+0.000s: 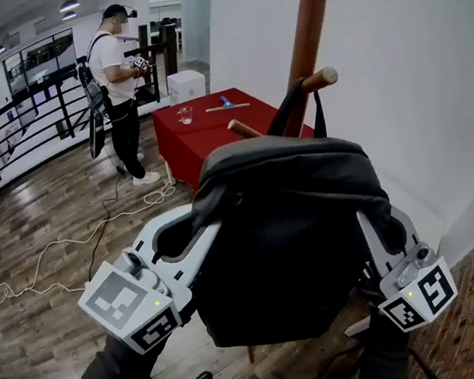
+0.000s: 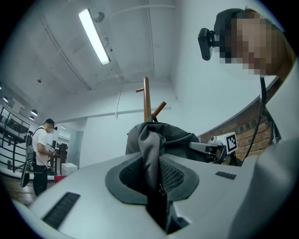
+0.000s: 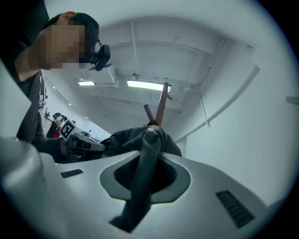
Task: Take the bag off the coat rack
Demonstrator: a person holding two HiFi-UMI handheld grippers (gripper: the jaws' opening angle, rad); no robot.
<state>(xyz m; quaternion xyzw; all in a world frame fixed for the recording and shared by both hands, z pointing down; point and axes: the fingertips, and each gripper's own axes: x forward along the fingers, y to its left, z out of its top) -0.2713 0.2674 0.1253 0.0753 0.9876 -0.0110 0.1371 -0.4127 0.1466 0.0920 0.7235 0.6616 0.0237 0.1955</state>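
Wood floor [image 1: 42,219], white walls; a person [image 1: 117,79] stands at back left near a red bench [image 1: 211,127]. Left gripper [image 2: 152,175]: fingers clenched on a fold at the bag's left side. Dark bag [image 1: 287,238] hangs against the coat rack [image 1: 308,36], strap over a peg [image 1: 320,80]. Right gripper [image 3: 145,172]: fingers clamped on fabric at the bag's right side.
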